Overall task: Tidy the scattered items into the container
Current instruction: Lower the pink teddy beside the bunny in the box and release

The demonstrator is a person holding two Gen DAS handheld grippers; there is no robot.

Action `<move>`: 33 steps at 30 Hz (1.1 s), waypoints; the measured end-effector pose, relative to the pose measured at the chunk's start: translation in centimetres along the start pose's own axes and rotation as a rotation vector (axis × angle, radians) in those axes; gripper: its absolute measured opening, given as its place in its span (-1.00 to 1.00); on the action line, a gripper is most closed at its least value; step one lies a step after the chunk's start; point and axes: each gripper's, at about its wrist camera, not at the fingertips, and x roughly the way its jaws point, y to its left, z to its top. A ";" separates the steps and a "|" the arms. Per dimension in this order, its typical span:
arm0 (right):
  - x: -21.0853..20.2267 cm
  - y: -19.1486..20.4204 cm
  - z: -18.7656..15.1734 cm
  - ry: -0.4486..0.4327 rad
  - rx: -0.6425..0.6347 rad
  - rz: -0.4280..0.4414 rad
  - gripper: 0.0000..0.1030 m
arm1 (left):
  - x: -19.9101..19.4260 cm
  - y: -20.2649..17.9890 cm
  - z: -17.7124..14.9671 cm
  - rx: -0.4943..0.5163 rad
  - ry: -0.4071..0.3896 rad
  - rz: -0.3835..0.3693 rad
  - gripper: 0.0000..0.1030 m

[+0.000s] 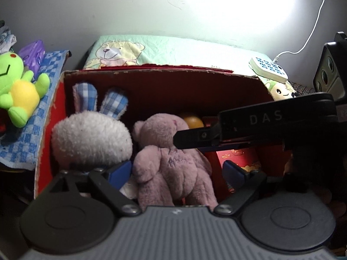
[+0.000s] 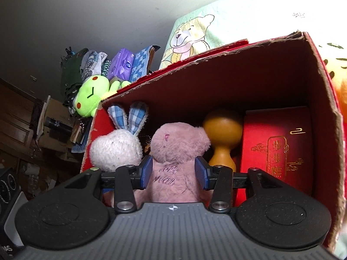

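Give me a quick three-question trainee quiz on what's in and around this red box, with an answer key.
1. True or false: the green frog plush lies inside the red box.
2. What stands between the pink bear and the red gift box? A) orange gourd B) green frog plush C) power strip
3. What pattern lines the white bunny's ears?

Key: 1 false, it lies outside on the checked cloth. 2 A. 3 blue check.
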 end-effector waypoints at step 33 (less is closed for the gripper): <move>1.2 -0.3 -1.1 0.048 -0.002 -0.050 -0.34 | 0.0 -1.6 -0.1 0.068 0.020 0.167 0.71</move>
